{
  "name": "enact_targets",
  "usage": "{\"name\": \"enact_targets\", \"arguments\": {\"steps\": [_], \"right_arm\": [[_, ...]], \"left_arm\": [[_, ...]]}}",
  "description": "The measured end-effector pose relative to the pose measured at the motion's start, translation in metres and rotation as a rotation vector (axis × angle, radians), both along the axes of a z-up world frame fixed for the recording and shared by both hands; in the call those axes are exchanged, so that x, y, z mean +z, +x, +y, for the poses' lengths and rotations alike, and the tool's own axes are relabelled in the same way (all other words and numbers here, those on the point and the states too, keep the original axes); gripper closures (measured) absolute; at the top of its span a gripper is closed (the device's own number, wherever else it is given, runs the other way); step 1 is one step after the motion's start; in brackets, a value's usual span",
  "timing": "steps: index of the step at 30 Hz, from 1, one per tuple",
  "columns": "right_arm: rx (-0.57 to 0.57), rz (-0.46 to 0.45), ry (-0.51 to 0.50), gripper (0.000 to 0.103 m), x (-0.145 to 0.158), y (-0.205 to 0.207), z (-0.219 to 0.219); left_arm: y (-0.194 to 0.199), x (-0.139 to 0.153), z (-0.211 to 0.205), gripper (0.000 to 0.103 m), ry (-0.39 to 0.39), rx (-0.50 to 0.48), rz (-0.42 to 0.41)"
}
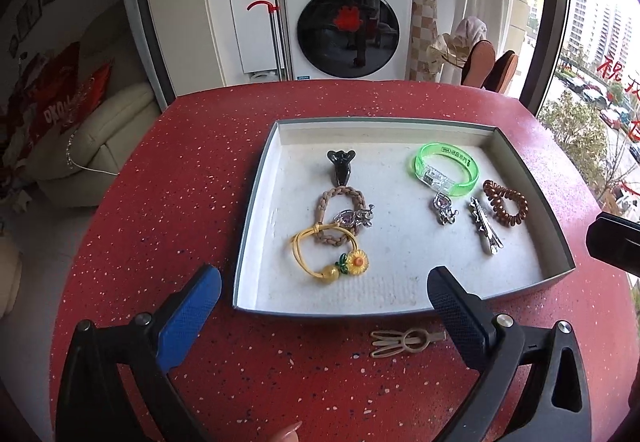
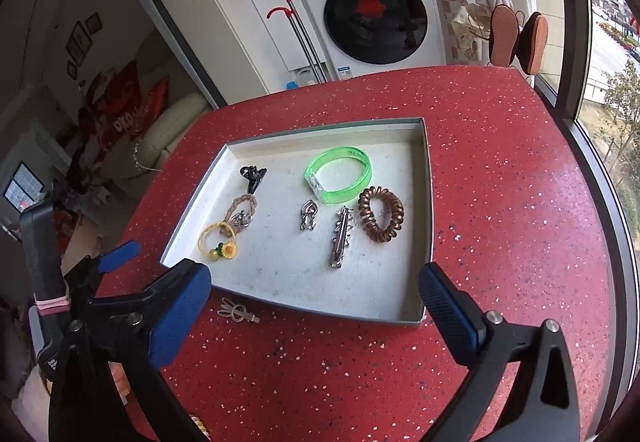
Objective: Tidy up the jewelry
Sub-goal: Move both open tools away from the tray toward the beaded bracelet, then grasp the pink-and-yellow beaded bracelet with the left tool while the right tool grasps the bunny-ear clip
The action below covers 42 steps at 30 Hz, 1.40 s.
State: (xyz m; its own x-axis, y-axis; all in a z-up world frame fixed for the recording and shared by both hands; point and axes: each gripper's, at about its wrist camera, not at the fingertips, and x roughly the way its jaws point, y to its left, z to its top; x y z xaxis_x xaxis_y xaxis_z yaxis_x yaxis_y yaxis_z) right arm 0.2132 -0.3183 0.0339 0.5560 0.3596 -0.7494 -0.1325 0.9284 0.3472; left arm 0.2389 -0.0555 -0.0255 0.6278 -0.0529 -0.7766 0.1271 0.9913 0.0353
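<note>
Both claws, left claw [image 1: 324,292] and right claw [image 2: 314,292], spread wide, empty above tray [image 1: 256,202].

My left gripper [image 1: 324,292], a black two-finger tool with blue textured pads, points steeply downward with its jaws spread wide and nothing between them. Its left pad [image 1: 192,308] and right pad [image 1: 454,308] hang over the near edge of the red speckled table [image 1: 160,182]. A fingertip [image 1: 286,434] of mine shows at the bottom of the left wrist view. My right gripper [image 2: 314,300], of the same black and blue build, tilts down alike, jaws wide apart and empty, near that same edge. In its view my left gripper shows at the far left, with a pink band [image 2: 50,304] around its black handle.
</note>
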Motion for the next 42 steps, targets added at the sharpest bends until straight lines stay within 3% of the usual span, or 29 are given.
{"name": "enact_targets", "arguments": {"steps": [5, 15, 17, 19, 25, 29, 42], "right_arm": [[0.048, 0.004, 0.004, 0.0, 0.001, -0.015, 0.007], [0.235, 0.009, -0.007, 0.0, -0.009, -0.044, 0.037], [0.272, 0.02, -0.028, 0.006, -0.016, -0.046, 0.047], [0.308, 0.033, -0.058, 0.024, -0.024, -0.046, 0.058], [0.415, 0.014, -0.193, 0.043, -0.045, -0.039, 0.088], [0.453, -0.002, -0.253, 0.047, -0.055, -0.032, 0.099], [0.492, 0.013, -0.263, 0.051, -0.071, -0.012, 0.122]], "left_arm": [[-0.012, -0.005, 0.004, 0.0, 0.024, 0.004, -0.011], [-0.074, -0.006, 0.038, 0.0, -0.017, 0.035, 0.008], [-0.087, -0.01, 0.044, 0.0, -0.041, 0.029, 0.033], [-0.1, -0.015, 0.047, 0.0, -0.055, 0.028, 0.047], [-0.132, -0.022, 0.047, 0.0, -0.1, 0.001, 0.081], [-0.144, -0.023, 0.046, 0.0, -0.117, -0.025, 0.091], [-0.162, -0.027, 0.032, 0.0, -0.133, -0.088, 0.127]]}}
